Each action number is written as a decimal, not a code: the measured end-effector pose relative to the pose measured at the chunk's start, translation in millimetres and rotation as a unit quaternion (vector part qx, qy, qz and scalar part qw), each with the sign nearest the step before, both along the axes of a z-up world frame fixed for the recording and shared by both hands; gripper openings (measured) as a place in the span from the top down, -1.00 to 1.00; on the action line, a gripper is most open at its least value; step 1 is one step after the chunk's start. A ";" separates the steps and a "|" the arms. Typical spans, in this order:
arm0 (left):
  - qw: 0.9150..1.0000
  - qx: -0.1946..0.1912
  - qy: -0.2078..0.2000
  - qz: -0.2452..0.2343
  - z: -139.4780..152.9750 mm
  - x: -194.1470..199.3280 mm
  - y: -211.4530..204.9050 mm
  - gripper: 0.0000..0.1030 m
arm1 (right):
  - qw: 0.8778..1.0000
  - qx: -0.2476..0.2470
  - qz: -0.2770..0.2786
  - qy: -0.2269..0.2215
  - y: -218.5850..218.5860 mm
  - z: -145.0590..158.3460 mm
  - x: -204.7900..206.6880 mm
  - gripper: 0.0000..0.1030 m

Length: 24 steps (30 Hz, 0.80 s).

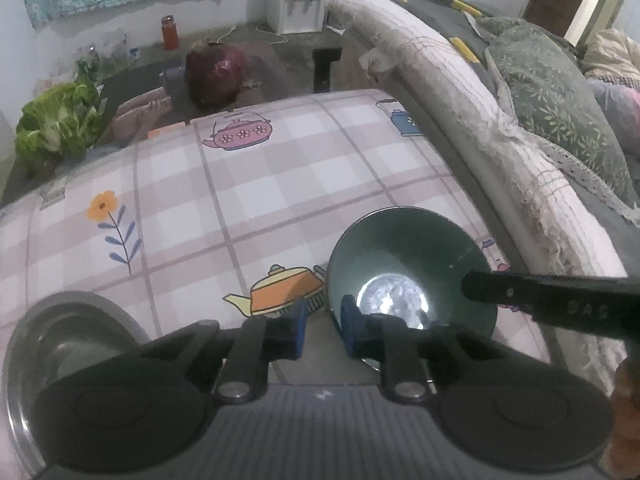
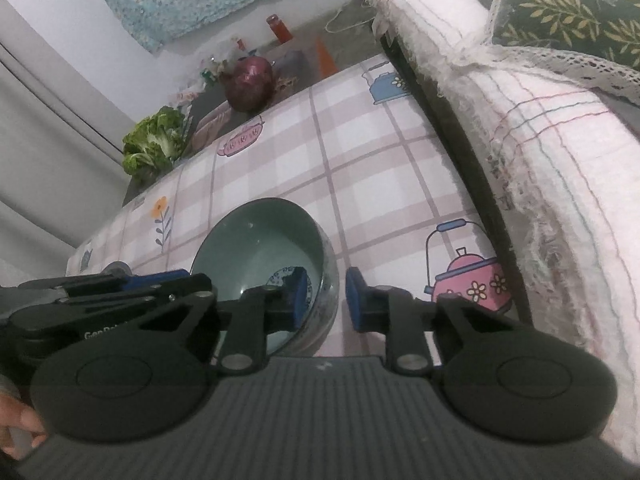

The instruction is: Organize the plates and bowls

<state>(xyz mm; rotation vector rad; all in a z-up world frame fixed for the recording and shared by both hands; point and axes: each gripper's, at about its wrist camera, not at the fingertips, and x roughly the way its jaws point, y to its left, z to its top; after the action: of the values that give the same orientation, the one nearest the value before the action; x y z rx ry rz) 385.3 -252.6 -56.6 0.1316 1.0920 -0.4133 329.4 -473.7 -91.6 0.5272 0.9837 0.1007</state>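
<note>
A green bowl (image 1: pixel 412 256) with a patterned white bottom sits on the checked tablecloth, also in the right wrist view (image 2: pixel 256 240). My left gripper (image 1: pixel 323 330) is open, its pads straddling the bowl's near-left rim; one blue pad (image 1: pixel 352 332) is inside the bowl. My right gripper (image 2: pixel 326 300) is open and straddles the bowl's right rim, one pad (image 2: pixel 298 300) inside, the other outside. The right gripper's finger (image 1: pixel 548 300) shows at the bowl's right in the left wrist view. A steel bowl (image 1: pixel 52 340) sits at lower left.
The table (image 1: pixel 240 200) has a pink checked cloth with teapot prints. A cloth-covered sofa arm (image 1: pixel 460 92) runs along the right edge. Beyond the far edge are a red cabbage (image 1: pixel 216 72), leafy greens (image 1: pixel 56 120) and a red jar (image 1: pixel 169 32).
</note>
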 end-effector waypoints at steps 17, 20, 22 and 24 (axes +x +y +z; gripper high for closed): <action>1.000 0.022 0.015 0.013 0.9 -17.3 21.5 0.69 | 0.999 0.021 0.042 0.003 24.9 -5.6 -4.0 0.69; 0.999 0.025 0.026 0.013 -7.1 -15.4 16.1 0.69 | 0.999 0.023 0.040 0.008 26.0 -8.4 -2.3 0.67; 0.999 0.029 0.030 0.015 -12.3 -14.8 12.5 0.67 | 0.999 0.021 0.040 0.008 27.0 -9.1 -1.7 0.67; 0.999 0.034 0.029 0.017 -15.7 -14.6 11.0 0.67 | 0.999 0.023 0.039 0.011 26.8 -10.3 -0.8 0.67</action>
<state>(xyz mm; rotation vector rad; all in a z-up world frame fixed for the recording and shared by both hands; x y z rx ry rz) 370.6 -241.6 -72.3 0.1612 1.1635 -0.3516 328.6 -446.9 -101.9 0.5325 1.0249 0.1891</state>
